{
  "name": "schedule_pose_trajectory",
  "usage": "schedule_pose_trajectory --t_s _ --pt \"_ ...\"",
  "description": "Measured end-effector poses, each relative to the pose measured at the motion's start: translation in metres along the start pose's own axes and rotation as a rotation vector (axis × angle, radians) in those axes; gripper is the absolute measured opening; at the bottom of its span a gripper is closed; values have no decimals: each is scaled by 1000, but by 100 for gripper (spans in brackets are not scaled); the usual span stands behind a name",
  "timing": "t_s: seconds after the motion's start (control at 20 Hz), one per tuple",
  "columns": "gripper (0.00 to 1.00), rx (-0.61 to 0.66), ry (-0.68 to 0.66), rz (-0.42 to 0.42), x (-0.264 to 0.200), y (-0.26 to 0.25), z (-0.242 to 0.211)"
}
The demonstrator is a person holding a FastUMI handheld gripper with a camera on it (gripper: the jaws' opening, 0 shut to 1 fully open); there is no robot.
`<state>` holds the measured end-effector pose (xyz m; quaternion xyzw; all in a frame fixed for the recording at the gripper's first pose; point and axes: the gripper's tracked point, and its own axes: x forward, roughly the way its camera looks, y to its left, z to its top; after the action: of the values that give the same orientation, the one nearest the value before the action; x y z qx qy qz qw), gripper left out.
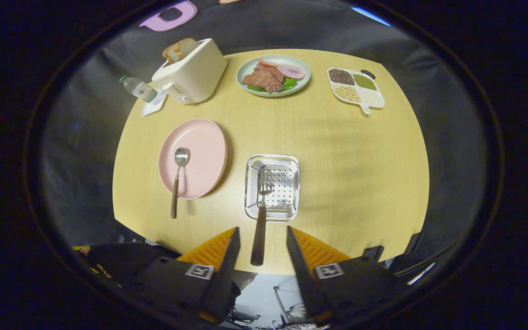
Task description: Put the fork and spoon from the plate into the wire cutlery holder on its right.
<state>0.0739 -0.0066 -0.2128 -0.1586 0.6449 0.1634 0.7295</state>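
Because its tines already rested inside the wire cutlery holder (272, 187) while its dark handle trailed out over the near rim, the fork (261, 215) looked delivered rather than carried: the handle end lay between the two fingers of the gripper (260, 245), but neither finger touched it, and the jaws stood apart with clear gaps on both sides. That spread suggested the fork was lying under its own weight, propped on the holder's edge, and that the gripper had no hold on anything. The spoon (178, 179) lay on the pink plate (200, 151) to the left of the holder, bowl up on the plate and brown handle hanging off its near edge onto the table (337, 174), which left that handle free to be pinched from the near side; it seemed the half of the job not yet done. Plate and holder sat near each other but apart, so the carry would be short. Beyond them, well clear, stood a toaster (193, 73) with bread in its slots, a water bottle (139, 88) beside it, a plate of food (273, 75), and a divided dish (355, 87) of grains.
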Motion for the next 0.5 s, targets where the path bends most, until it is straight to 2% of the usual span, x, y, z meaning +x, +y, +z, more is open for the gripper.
schedule_pose_trajectory --t_s 0.3,0.5 --pt "100 -9 -63 -18 -39 -1 -2" --pt "100 -11 -149 29 -56 32 5"
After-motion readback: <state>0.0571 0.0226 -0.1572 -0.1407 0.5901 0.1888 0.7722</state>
